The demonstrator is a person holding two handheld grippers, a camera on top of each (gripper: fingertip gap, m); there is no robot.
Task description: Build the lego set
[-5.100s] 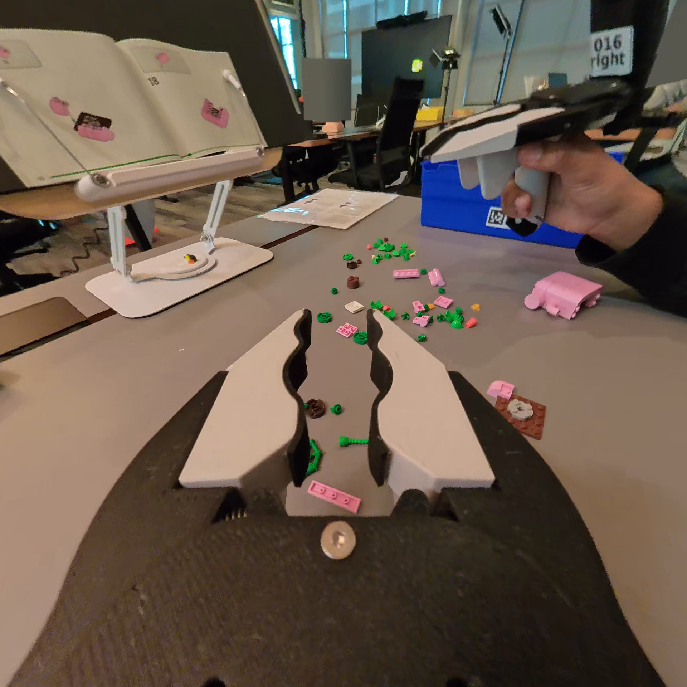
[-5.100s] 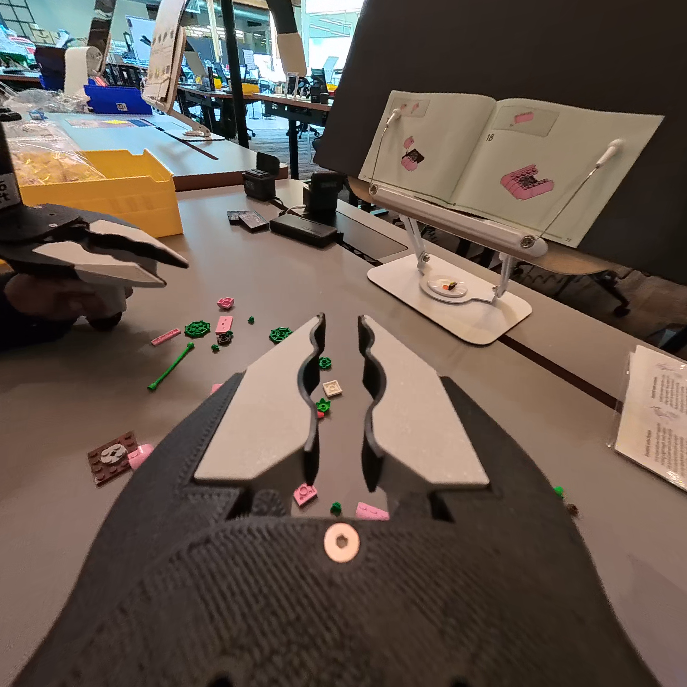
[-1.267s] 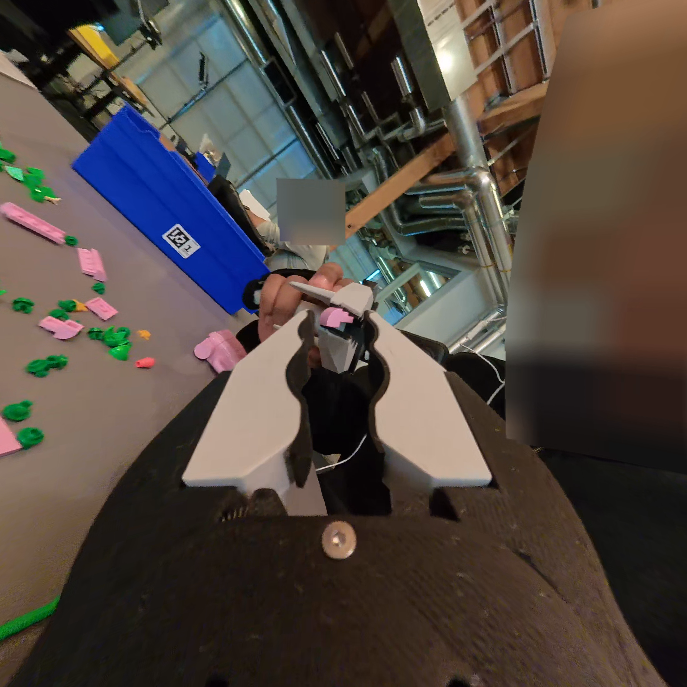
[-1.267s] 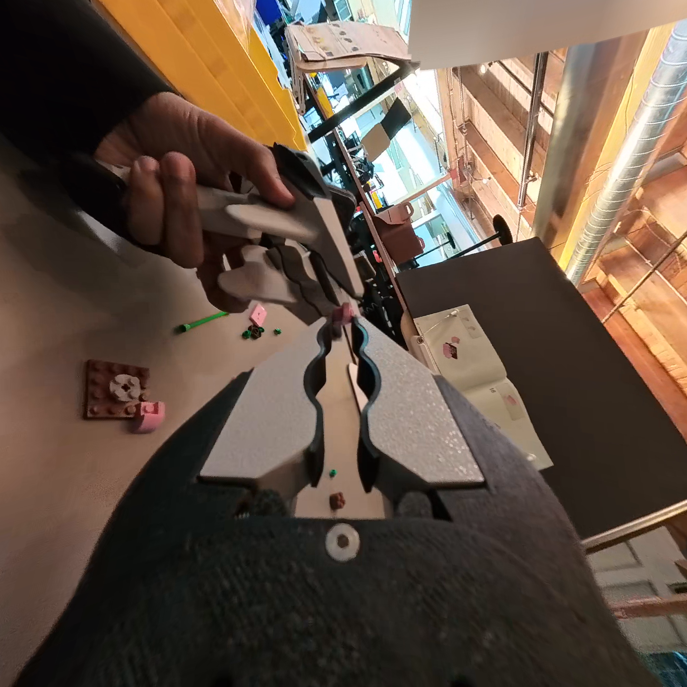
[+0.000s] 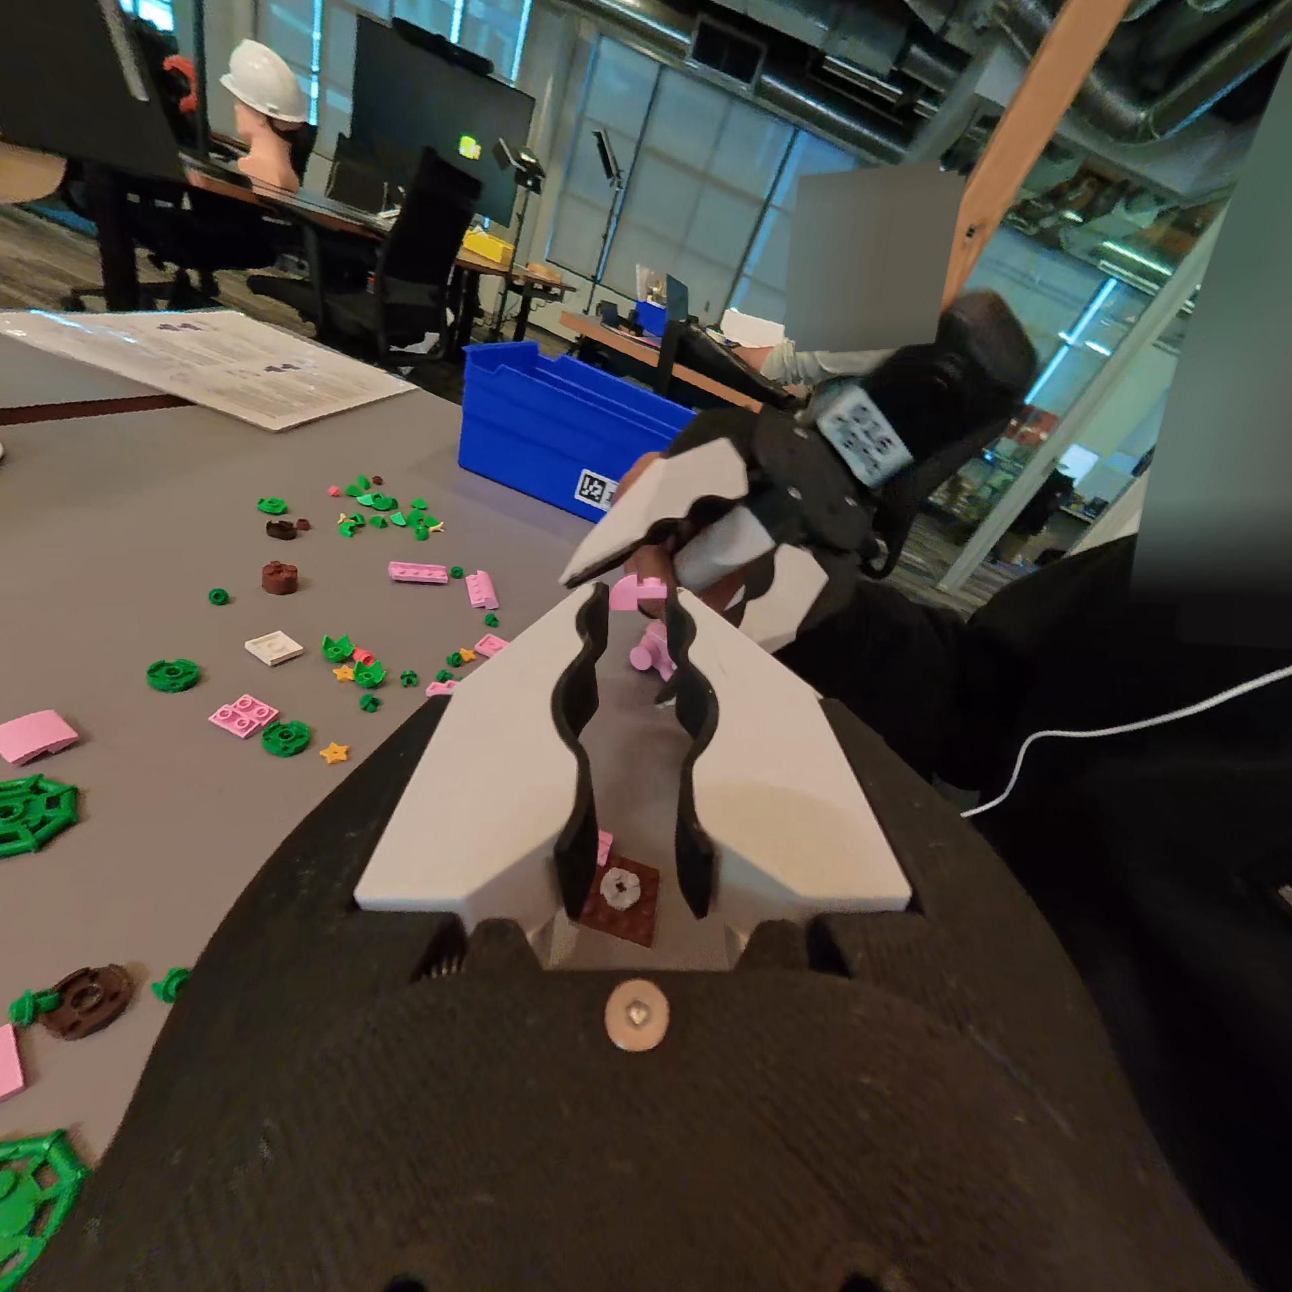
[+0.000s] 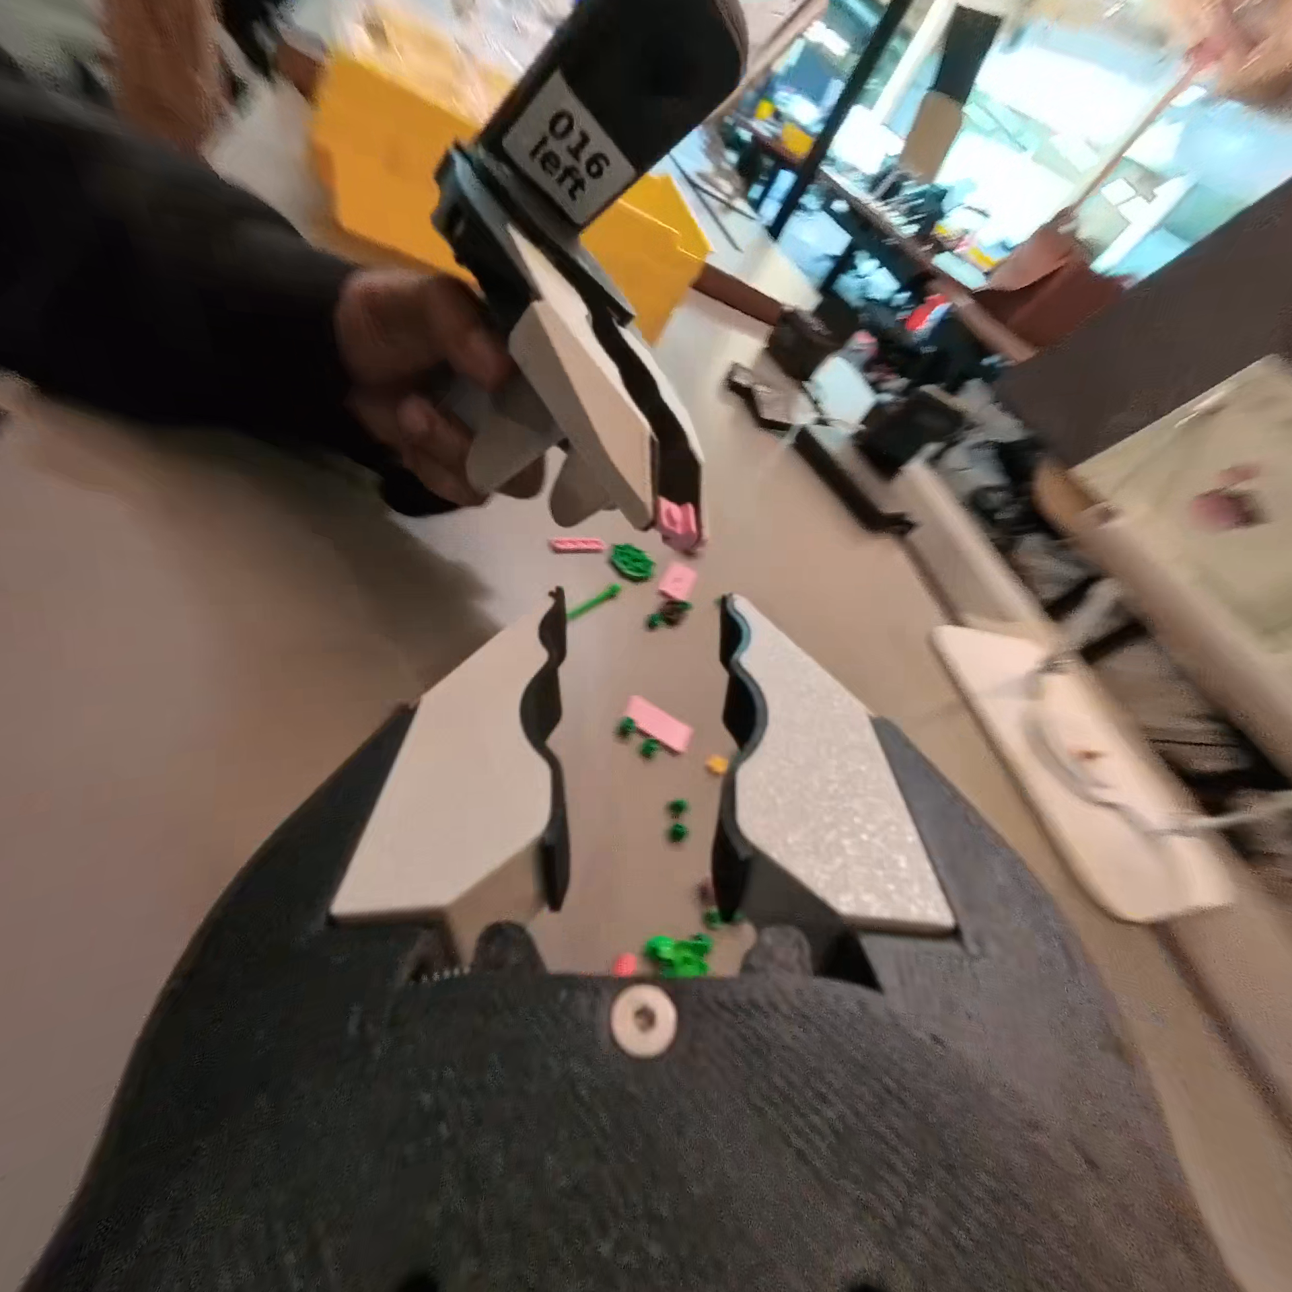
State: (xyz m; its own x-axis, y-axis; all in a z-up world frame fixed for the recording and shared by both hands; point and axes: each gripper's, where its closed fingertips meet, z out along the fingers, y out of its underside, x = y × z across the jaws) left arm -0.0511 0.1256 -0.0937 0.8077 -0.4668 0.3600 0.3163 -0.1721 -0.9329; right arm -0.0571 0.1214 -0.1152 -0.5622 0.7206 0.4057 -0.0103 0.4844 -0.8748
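My left gripper [image 5: 635, 596] is shut on a small pink brick [image 5: 629, 594] at its fingertips, held above the grey table [image 5: 140, 531]. The right wrist view shows the same gripper [image 6: 682, 521] tilted down with the pink brick [image 6: 677, 526] in its tips. My right gripper [image 6: 640, 608] is open and empty, its jaws wide apart over loose pieces. Its white fingers [image 5: 671, 503] show just beyond the left tips. A brown plate with a grey round piece [image 5: 622, 898] lies under the left gripper. A pink assembly [image 5: 654, 654] lies on the table beyond.
Loose green and pink pieces [image 5: 363, 664] are scattered over the table. A blue bin [image 5: 552, 426] stands at the back and a paper sheet [image 5: 210, 363] lies at the far left. A yellow bin [image 6: 629, 231] and a white book-stand base [image 6: 1049, 769] show in the right wrist view. The grippers are tip to tip, or close to it.
Both grippers were raised with tips meeting at the pink brick. Now the right gripper has opened and drawn back, the left keeps the brick, and both point down toward the table.
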